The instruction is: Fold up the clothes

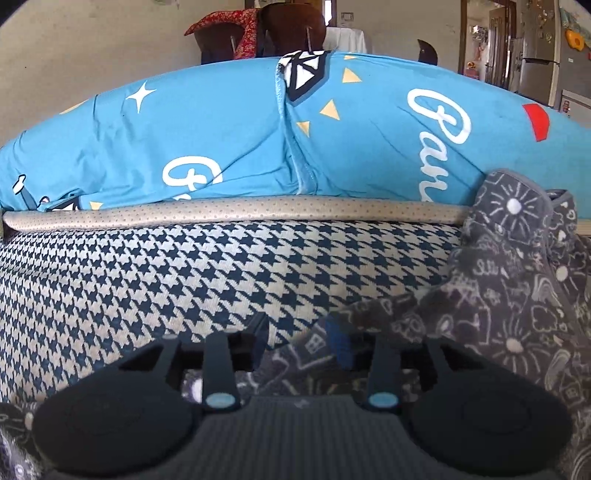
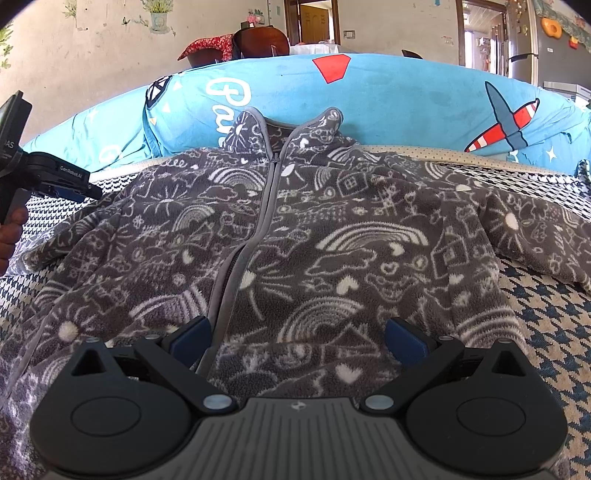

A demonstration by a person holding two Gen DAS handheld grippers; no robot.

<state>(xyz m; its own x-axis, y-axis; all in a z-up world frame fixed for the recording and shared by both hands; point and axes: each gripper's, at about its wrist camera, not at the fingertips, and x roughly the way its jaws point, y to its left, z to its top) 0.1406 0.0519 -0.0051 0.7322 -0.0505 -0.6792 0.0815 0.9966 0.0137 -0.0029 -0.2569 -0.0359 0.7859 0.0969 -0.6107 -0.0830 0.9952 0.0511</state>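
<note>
On the houndstooth cover [image 2: 546, 325] the jacket [image 2: 295, 229] lies spread, zip up, ready for folding. Right gripper [image 2: 299, 339] hovers wide over its hem. Left gripper [image 1: 299, 347] seems closed on the sleeve (edge blurred), presumably to fold it inward.

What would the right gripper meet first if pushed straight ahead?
Probably the grey doodle-print fleece jacket: the open right gripper already straddles its hem, pointing up the zipped front.

- Blue printed pillow [image 2: 388, 107] across the upper middle.
- Houndstooth bed cover [image 1: 166, 277] in the lower half.
- Red patterned cloth [image 1: 236, 26] over a dark chair [image 1: 291, 29], top centre.
- Fridge [image 1: 543, 48], upper right.
</note>
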